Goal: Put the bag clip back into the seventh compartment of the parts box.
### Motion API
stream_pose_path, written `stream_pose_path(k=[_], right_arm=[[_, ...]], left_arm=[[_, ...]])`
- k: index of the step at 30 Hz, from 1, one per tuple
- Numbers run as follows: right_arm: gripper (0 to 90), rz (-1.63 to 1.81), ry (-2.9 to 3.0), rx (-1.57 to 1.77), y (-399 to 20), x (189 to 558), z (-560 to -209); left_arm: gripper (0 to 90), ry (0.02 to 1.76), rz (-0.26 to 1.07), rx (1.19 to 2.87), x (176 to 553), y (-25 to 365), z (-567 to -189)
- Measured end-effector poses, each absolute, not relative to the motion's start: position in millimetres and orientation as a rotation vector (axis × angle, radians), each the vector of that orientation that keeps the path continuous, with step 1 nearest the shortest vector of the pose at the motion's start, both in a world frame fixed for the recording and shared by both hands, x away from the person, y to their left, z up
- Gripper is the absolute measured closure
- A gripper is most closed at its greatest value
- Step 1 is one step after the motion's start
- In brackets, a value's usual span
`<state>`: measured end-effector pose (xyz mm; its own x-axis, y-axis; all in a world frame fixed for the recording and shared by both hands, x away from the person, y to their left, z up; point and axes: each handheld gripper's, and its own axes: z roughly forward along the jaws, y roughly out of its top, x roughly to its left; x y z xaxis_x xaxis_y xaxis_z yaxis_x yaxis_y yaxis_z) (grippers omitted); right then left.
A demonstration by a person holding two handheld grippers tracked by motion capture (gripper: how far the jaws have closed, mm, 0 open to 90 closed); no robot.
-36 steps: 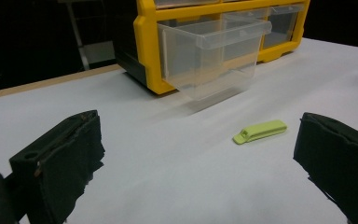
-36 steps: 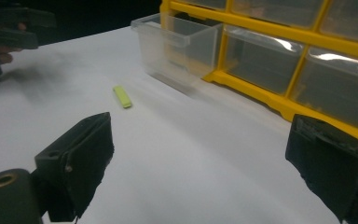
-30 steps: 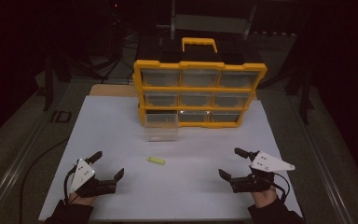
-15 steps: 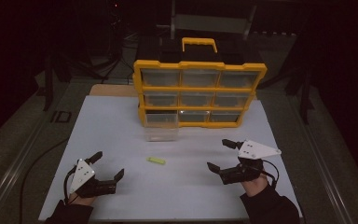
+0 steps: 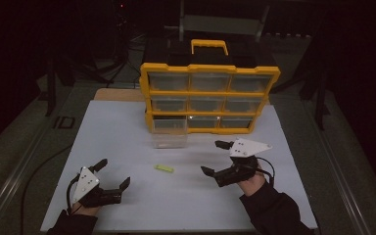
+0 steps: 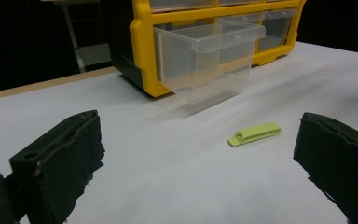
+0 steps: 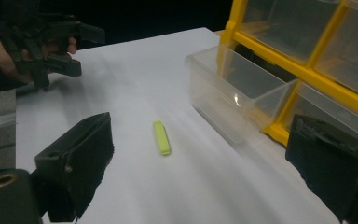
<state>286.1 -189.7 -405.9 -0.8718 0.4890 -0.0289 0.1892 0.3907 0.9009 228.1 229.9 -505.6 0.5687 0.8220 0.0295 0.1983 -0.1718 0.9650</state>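
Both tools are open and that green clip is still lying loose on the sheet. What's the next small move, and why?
Probably ease the right tool forward and down toward the green clip until its open jaws straddle it. The clip lies flat on the white sheet, apart from the pulled-out clear drawer, and it sits between the jaws in the right gripper view. The left tool rests open, off to the side.

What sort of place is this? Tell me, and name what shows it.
Probably a lab or workshop bench set up for recording. A white sheet covers the table, a yellow drawer organiser stands on it with one clear drawer pulled out, and the surroundings are dark.
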Motion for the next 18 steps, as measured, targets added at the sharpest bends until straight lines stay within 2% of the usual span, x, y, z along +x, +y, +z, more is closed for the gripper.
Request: stream_pose_path(k=[18], right_arm=[[7.7, 1.48, 2.446, 0.56, -137.6, 312.7, -419.9]], left_arm=[[1.2, 0.849, 0.691, 1.684, 228.1, 231.0, -505.6]])
